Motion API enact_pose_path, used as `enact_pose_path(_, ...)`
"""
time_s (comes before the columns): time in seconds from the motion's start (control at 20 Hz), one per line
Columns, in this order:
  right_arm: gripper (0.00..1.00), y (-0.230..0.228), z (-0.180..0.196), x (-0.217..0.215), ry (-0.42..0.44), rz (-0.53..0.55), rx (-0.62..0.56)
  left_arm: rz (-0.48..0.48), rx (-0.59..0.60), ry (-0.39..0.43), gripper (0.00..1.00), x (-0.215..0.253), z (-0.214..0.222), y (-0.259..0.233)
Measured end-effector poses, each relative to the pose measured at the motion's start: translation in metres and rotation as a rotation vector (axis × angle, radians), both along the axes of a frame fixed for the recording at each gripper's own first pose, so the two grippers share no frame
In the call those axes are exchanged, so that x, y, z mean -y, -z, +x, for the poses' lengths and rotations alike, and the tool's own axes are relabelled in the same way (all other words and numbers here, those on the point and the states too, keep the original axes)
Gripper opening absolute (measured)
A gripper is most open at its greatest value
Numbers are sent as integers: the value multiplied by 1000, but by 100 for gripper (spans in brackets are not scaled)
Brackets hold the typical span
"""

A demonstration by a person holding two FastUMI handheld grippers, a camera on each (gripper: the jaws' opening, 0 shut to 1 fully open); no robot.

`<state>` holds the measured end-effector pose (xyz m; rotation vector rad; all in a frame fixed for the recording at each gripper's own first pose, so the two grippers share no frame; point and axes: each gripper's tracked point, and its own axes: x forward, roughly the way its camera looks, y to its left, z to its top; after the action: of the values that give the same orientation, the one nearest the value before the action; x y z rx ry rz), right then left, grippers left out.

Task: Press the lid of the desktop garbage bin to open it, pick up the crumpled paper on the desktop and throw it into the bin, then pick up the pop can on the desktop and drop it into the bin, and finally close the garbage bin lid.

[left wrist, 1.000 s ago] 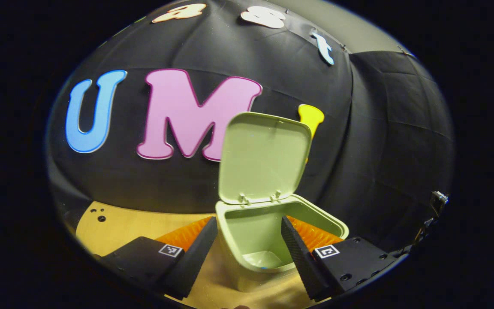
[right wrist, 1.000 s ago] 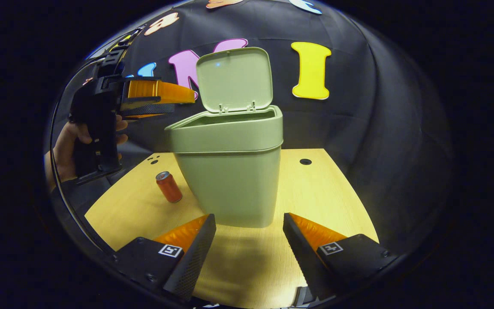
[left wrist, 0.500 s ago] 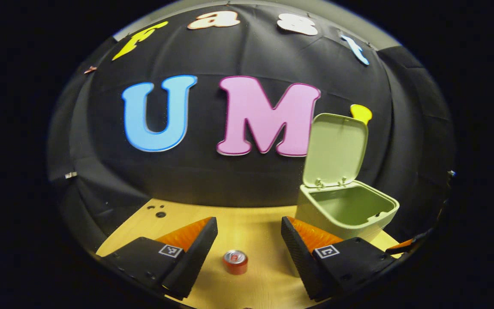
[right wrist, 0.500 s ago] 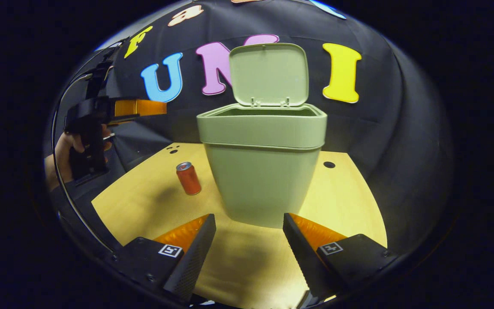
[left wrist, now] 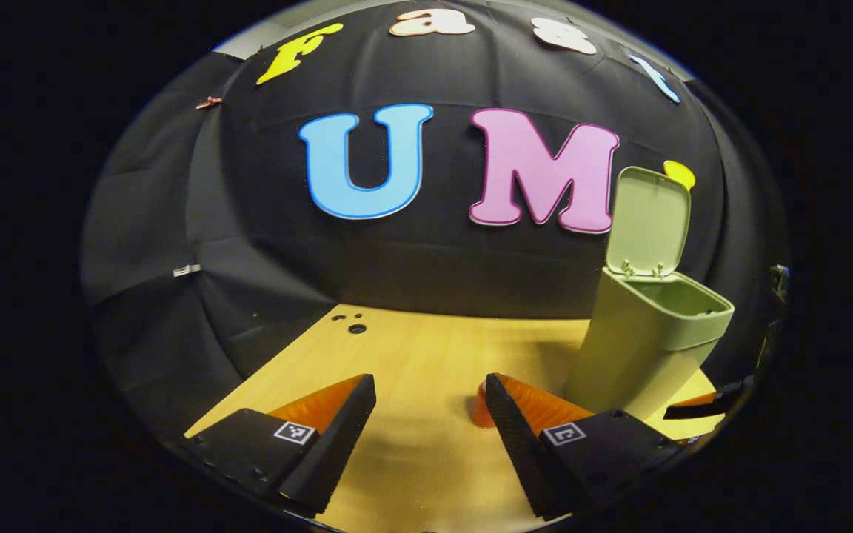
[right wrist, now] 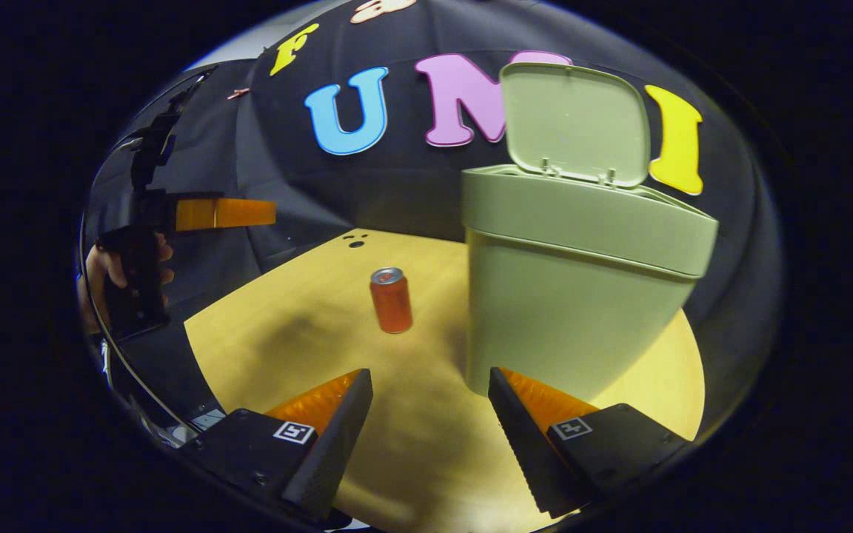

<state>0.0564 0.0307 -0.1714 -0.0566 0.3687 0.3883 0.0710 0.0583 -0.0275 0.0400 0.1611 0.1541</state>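
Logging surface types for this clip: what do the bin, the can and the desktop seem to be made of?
Garbage bin: likely moulded plastic, matte pale green, with uniform colour and rounded edges. Pop can: probably painted metal, red body with a silvery top rim. Desktop: looks like light wood or wood-grain laminate, showing faint grain lines; which one is unclear.

Pop can (right wrist: 391,300) stands on desktop (right wrist: 286,333), left of bin (right wrist: 574,289).

Pop can (right wrist: 391,300) stands left of the open-lidded bin (right wrist: 574,296).

A light wooden table (right wrist: 286,333) with small holes stands before black cloth (left wrist: 175,222).
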Motion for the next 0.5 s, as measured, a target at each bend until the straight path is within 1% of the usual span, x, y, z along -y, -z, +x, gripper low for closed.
enact_pose_path(0.1,100,5,9,-23,-22,-3,-2,-2,-21,-33,96,-16,-18,8)
enact_pose_path(0.3,99,16,32,-63,-54,-16,6,-33,-68,-89,96,-47,-38,28)
enact_pose_path(0.5,100,30,64,-90,-39,-39,8,-44,-113,-122,96,-77,-47,49)
